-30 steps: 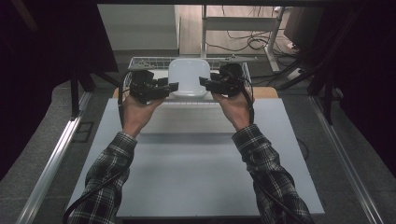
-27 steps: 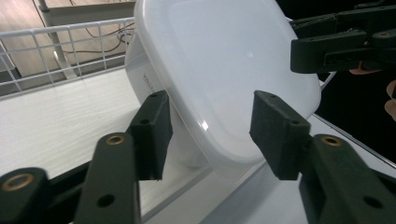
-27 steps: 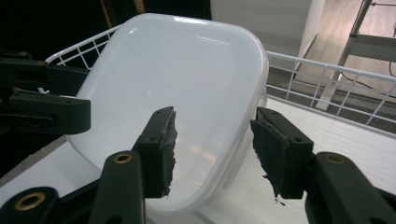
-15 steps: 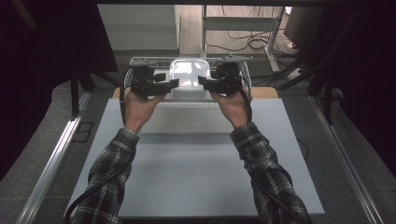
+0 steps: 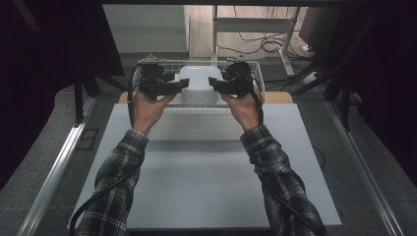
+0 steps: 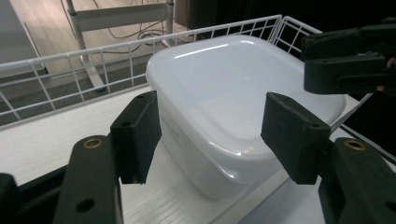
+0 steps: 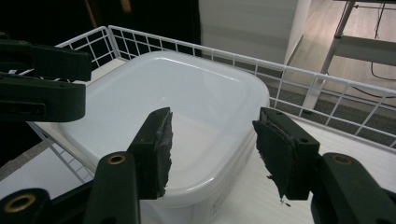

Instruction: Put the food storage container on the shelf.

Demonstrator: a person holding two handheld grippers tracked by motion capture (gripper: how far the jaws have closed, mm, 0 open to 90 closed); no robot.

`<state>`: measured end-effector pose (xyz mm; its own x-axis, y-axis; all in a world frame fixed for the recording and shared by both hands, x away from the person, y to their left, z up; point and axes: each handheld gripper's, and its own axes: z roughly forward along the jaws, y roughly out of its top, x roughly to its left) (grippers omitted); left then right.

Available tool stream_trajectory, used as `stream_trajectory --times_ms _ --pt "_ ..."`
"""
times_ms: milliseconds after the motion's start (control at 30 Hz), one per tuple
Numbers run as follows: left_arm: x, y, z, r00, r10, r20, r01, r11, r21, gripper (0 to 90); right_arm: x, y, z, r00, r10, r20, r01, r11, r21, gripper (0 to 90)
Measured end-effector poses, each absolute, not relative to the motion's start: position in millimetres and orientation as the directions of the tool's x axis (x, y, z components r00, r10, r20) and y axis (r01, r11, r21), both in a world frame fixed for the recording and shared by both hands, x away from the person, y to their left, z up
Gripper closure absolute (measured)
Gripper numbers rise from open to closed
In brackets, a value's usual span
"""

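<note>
The left gripper (image 6: 210,137) has its jaws spread apart, one on either side of the near corner of the white lidded container (image 6: 243,93), and in the left gripper view neither pad is seen pressing on it. The right gripper (image 7: 212,147) is likewise apart, its jaws flanking the opposite side of the container (image 7: 173,121) without clear contact (whether a pad grazes the lid rim I cannot tell). In the high view the left gripper (image 5: 183,84) sits just beside the container's (image 5: 199,83) left side and the right gripper (image 5: 212,83) just beside its right side, both pointing inward at it.

The container is roughly square with rounded corners, so no long axis stands out; it stands upright, lid on top and closed, its contents hidden. It rests inside a white wire basket (image 5: 248,66), whose mesh walls (image 6: 93,60) rise behind and around the container. The basket sits at the far edge of the grey table (image 5: 206,187)
</note>
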<state>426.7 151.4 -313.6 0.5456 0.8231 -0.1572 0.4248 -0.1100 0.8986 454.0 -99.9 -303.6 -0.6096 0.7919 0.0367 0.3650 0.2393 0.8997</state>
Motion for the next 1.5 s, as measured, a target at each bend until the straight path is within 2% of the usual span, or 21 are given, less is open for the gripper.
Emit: stream_trajectory --times_ms 267,467,667,1100,1500 --pt "417.5 147.5 -310.3 0.596 0.785 -0.168 0.421 -0.127 0.898 31.0 451.1 -105.2 -300.4 -0.639 0.765 0.079 0.370 0.217 0.903 34.7" --pt "411.0 147.5 -314.5 0.625 0.760 -0.178 0.419 -0.134 0.898 23.3 441.0 -108.2 -300.9 -0.675 0.732 0.087 0.358 0.222 0.907 21.9" --pt "404.0 151.4 -321.2 0.640 0.744 -0.191 0.427 -0.137 0.894 16.7 430.3 -111.9 -308.5 -0.689 0.724 0.043 0.335 0.265 0.904 11.4" --pt "391.4 155.7 -342.4 0.661 0.725 -0.194 0.437 -0.162 0.885 10.3 419.2 -117.7 -322.5 -0.703 0.710 0.029 0.336 0.297 0.894 4.7" --pt "381.4 157.0 -356.1 0.666 0.734 -0.131 0.401 -0.204 0.893 6.4 411.2 -119.8 -330.9 -0.715 0.698 0.022 0.328 0.308 0.893 3.9"
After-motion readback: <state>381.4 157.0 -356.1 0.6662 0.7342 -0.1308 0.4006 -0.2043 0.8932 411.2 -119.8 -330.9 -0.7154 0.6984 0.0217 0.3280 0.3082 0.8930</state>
